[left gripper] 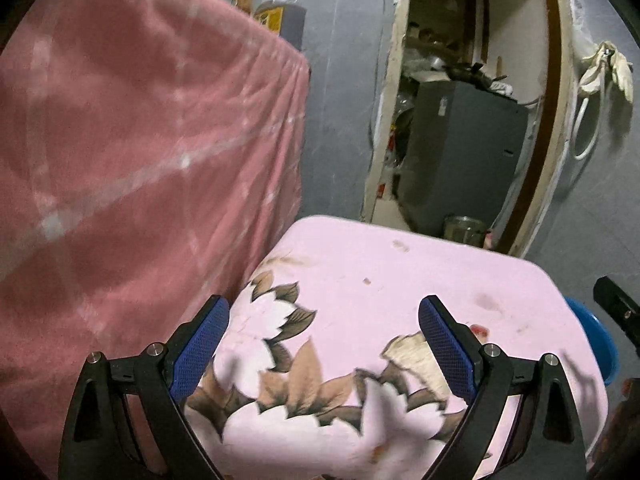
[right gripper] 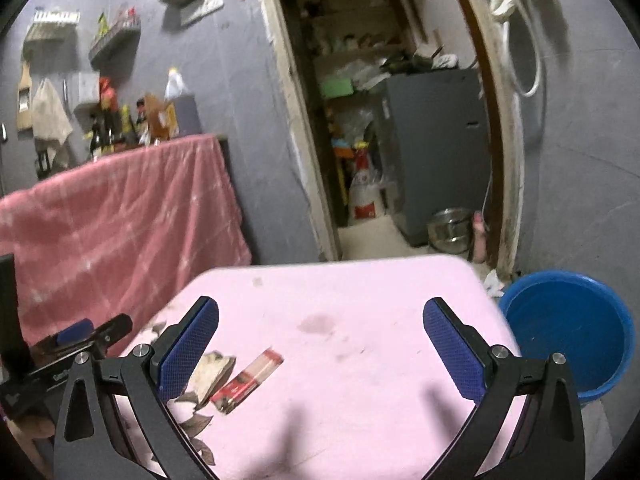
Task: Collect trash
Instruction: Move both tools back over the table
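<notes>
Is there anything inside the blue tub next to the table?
No, the blue tub beside the pink-covered table shows only its bare blue bottom.

Counted: one red-and-white flat wrapper (right gripper: 248, 378) on one pink floral-cloth-covered table (right gripper: 360, 300); one round blue plastic basin (right gripper: 568, 324); one grey metal cabinet (right gripper: 436, 148); one steel pot (right gripper: 450, 230); one pink draped blanket (right gripper: 120, 208).

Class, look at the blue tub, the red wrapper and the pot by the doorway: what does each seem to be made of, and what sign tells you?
Tub: likely plastic; uniform blue, smooth, soft sheen.
Wrapper: probably printed card or foil; flat and creased, too blurred to be sure.
Pot: metal, probably steel; silvery and reflective.
</notes>
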{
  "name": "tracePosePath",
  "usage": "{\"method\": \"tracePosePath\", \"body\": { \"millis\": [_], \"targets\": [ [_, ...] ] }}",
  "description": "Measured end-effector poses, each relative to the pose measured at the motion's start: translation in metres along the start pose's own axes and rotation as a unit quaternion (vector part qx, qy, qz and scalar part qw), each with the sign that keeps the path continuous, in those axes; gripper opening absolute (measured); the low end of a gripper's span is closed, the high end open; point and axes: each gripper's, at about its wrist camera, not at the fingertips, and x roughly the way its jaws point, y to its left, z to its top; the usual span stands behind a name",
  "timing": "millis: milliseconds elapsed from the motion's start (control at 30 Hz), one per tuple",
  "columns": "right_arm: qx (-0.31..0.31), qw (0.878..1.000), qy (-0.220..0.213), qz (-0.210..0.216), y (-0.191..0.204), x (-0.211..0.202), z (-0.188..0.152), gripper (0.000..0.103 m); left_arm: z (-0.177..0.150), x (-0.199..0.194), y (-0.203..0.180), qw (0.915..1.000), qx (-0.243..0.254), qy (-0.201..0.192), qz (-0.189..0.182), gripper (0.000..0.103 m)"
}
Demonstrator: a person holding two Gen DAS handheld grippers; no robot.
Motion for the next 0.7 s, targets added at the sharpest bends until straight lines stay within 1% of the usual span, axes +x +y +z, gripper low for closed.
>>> {"method": "tracePosePath", "body": {
  "millis": [133,267,333,467,567,700],
  "targets": [
    [-0.014,0.999,0.029,-0.002,0.013,0.015,-0.008,0.103,-0.005,0.008,0.008,0.9997,-0.005,0.021,0.009,0.093],
    [-0.029,0.997,0.075,-0.006,0.021,0.031,-0.015,0.102,-0.008,0.016,0.011,0.9989,-0.003,0.045,0.009,0.093],
    [-0.037,0.994,0.099,-0.004,0.025,0.04,-0.02,0.098,-0.009,0.018,0.012,0.9985,-0.003,0.055,0.007,0.093],
    [-0.056,0.988,0.144,-0.003,0.032,0.056,-0.03,0.086,-0.011,0.023,0.016,0.9975,-0.009,0.069,0.008,0.092],
    [-0.065,0.983,0.172,0.0,0.038,0.065,-0.037,0.084,-0.012,0.023,0.021,0.997,-0.019,0.075,0.006,0.092],
    [-0.076,0.978,0.193,0.004,0.047,0.073,-0.043,0.081,-0.011,0.022,0.026,0.9963,-0.029,0.081,0.01,0.092]
  ]
}}
